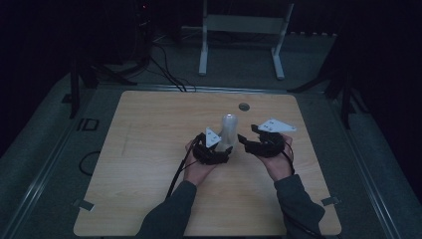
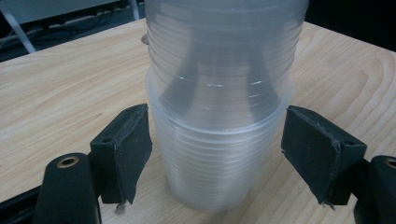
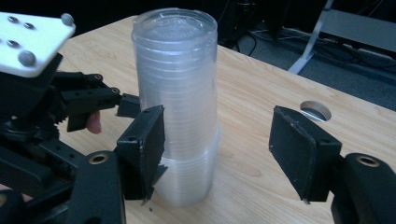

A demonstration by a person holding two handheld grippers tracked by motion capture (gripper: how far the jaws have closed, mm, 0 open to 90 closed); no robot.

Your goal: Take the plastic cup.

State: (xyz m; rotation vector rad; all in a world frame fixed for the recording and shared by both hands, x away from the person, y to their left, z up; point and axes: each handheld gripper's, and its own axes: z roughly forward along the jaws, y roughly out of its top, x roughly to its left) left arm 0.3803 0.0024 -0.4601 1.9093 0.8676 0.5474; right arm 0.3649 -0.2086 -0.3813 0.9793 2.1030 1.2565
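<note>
A tall stack of clear plastic cups (image 1: 228, 130) stands upright on the wooden table (image 1: 149, 149), with an upper stack nested in a slightly wider lower one (image 2: 219, 140). My left gripper (image 2: 217, 149) is open, its two pads flanking the lower part of the stack with thin gaps on both sides. My right gripper (image 3: 219, 149) is open too. The stack (image 3: 180, 107) stands just beyond its left pad, and bare table shows between its jaws. In the high view the left gripper (image 1: 222, 149) is at the stack's near left and the right gripper (image 1: 249, 142) at its right.
A round cable hole (image 1: 243, 106) is set in the table behind the stack. A white metal frame (image 1: 244, 30) and black cables (image 1: 164, 69) sit on the floor beyond the far edge. Dark surroundings ring the table.
</note>
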